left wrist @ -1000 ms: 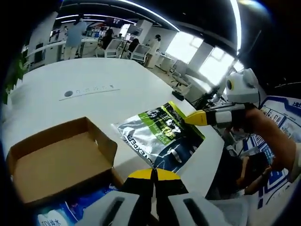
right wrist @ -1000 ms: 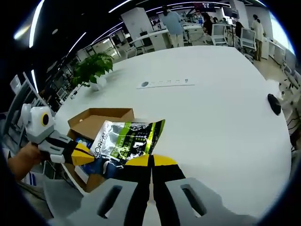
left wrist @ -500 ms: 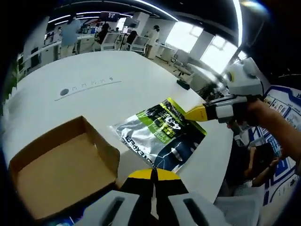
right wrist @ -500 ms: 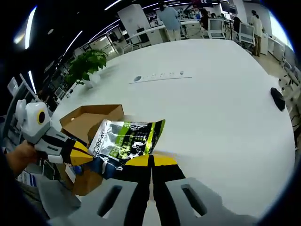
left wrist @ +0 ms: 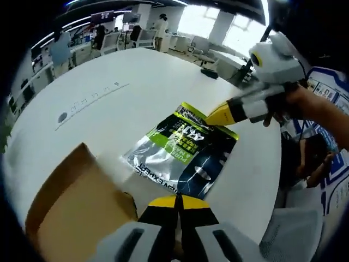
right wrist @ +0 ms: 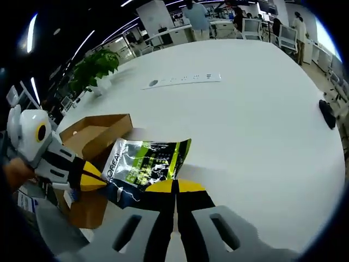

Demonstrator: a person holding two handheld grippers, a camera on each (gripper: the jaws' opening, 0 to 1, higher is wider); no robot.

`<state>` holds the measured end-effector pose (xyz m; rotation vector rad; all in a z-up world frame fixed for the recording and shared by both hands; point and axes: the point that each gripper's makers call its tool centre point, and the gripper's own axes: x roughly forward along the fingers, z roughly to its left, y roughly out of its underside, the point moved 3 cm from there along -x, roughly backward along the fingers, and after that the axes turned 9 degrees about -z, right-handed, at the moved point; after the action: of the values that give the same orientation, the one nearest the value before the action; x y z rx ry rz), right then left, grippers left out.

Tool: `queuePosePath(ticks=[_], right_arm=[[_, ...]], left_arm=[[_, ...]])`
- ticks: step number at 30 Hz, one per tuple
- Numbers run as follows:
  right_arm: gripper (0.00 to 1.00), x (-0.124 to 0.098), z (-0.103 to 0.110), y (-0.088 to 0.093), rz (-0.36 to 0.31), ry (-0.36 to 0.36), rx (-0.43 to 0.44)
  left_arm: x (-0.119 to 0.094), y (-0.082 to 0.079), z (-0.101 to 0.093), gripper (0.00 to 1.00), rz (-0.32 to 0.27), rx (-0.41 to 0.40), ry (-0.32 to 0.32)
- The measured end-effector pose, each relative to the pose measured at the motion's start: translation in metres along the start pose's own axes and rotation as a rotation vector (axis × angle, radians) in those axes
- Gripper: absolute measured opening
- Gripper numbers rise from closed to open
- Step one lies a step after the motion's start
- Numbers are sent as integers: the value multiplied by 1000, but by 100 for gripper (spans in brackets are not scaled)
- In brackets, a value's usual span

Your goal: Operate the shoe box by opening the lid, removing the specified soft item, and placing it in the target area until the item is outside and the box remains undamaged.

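A silver and green soft pouch [left wrist: 182, 155] is stretched flat between both grippers, low over the white table [left wrist: 109, 109]. My left gripper [left wrist: 177, 202] is shut on the pouch's near dark edge. My right gripper [left wrist: 214, 119] comes in from the right, shut on the far green corner. From the right gripper view, the right gripper [right wrist: 175, 186] pinches the pouch [right wrist: 147, 164] at the bottom, and the left gripper [right wrist: 97, 179] holds its left end. The open brown shoe box [right wrist: 95, 136] stands just left of the pouch; in the left gripper view the box [left wrist: 71, 213] is at the lower left.
A potted plant [right wrist: 98, 63] stands at the table's far left edge. A printed strip [right wrist: 182, 81] lies mid-table and a small black object [right wrist: 329, 114] sits near the right edge. A person's hand [left wrist: 313, 109] holds the right gripper. Office desks and people are far behind.
Both grippers have carried the pouch away from the box and lower over the table. The box has slid toward the lower left of the left gripper view, and its blue contents have dropped out of sight.
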<state>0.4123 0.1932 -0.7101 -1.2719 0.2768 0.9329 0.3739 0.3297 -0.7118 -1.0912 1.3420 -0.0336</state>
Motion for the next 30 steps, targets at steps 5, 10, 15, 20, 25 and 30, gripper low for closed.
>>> queuePosePath(ticks=[5, 10, 15, 20, 25, 30], right_arm=[[0, 9, -6, 5, 9, 11, -6], [0, 17, -10, 10, 13, 17, -11], [0, 22, -14, 14, 11, 20, -4], [0, 26, -17, 16, -4, 28, 4], [0, 30, -22, 19, -12, 39, 13], [0, 33, -25, 21, -21, 47, 15]], left_arm=[[11, 3, -1, 0, 46, 55, -6], [16, 3, -2, 0, 79, 111, -13], [21, 5, -4, 0, 112, 192, -27], [26, 7, -4, 0, 125, 249, -30], [33, 7, -4, 0, 138, 301, -34], [39, 7, 0, 0, 170, 454, -54]])
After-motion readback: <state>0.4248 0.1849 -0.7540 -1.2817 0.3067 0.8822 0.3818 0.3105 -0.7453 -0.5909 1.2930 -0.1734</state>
